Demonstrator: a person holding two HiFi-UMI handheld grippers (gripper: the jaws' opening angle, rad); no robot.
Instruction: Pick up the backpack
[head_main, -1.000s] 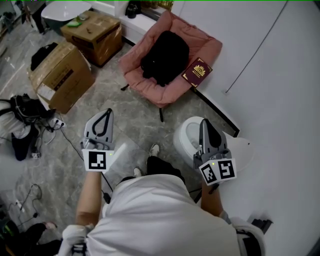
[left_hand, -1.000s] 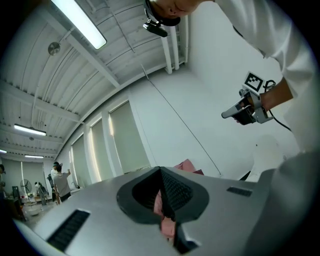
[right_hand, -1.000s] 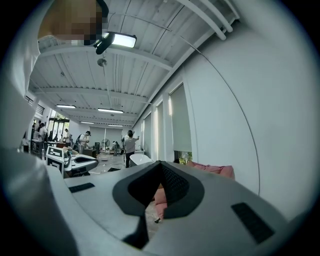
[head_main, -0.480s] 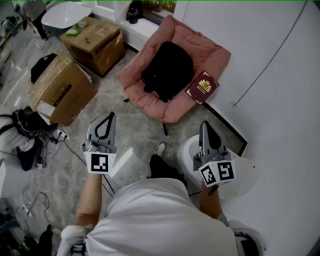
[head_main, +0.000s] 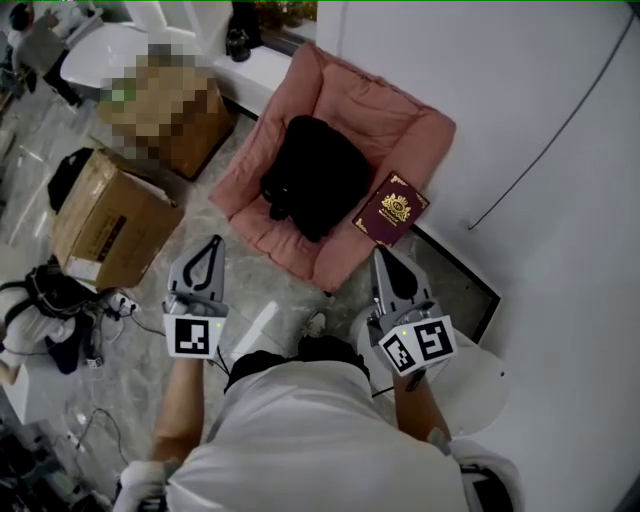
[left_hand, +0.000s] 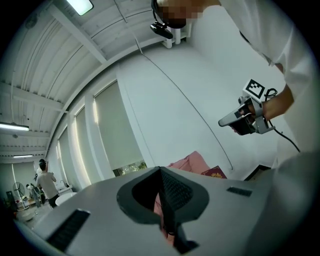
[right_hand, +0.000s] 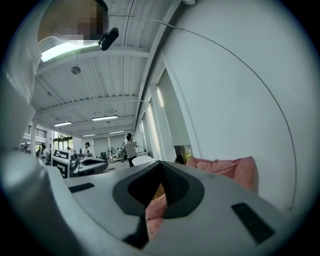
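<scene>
Head view, looking steeply down: a pink cushioned chair (head_main: 400, 130) sits against the white wall (head_main: 540, 120), and the black backpack (head_main: 315, 178) lies right in its seat. Sharing the seat is a maroon booklet (head_main: 391, 210) with a gold crest, just beside the backpack on its right, at the chair's front corner. The backpack's long axis runs from the chair's back cushion down toward the front edge, leaning slightly left in the picture; which end is its top is not clear in all that black.

On the floor to the left stands a cardboard box (head_main: 105, 218), flaps closed, so its contents are hidden, with a second box (head_main: 165, 105) beyond it. A dark bag (head_main: 68, 175) lies by the near box, and a tangle of cables (head_main: 60, 300) sprawls lower left. A white round stool (head_main: 470, 385) stands close at lower right.

Both tools sit short of the chair. The left gripper (head_main: 214, 243) is over bare floor, jaws pressed together on nothing. The right gripper (head_main: 380, 252), near the chair's front edge below the booklet, also has its jaws together and empty. Nothing lies between the grippers and the backpack but the seat's front cushion.
</scene>
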